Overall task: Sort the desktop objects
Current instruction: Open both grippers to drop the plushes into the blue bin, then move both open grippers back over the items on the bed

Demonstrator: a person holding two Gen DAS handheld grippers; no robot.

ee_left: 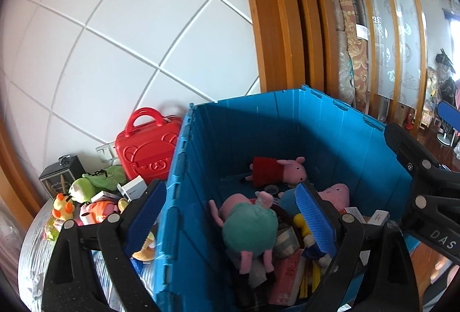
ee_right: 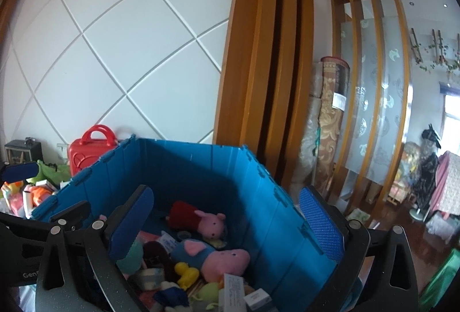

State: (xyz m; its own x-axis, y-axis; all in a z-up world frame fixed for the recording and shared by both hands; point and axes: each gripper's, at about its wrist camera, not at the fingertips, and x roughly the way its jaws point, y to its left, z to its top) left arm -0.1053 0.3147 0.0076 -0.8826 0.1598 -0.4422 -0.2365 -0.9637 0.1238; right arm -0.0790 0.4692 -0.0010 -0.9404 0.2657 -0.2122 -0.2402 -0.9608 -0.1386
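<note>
Both grippers [ee_left: 233, 214] [ee_right: 227, 220] gape empty over the blue crate [ee_right: 290, 228]; red-dressed pig plush [ee_right: 198, 218] lies lengthwise, head seemingly rightward.

1. Crate [ee_left: 287, 133]: bright blue walls.
2. Case [ee_left: 149, 151] by the crate's left wall: red, with an embossed bear pattern.
3. Pig [ee_left: 277, 171] at the crate's far wall: pink, red dress.
4. Pig [ee_left: 247, 225] near the left wall: pink, teal-green top.
5. Pig [ee_right: 212, 254]: pink head, blue shirt.
6. Duck [ee_right: 187, 273]: yellow.
7. Pads [ee_right: 319, 223]: blue, dotted texture.
8. Wall [ee_left: 115, 24]: white, diamond grid.
9. Rug [ee_right: 330, 110]: perhaps gold scrolls on brown.
</note>
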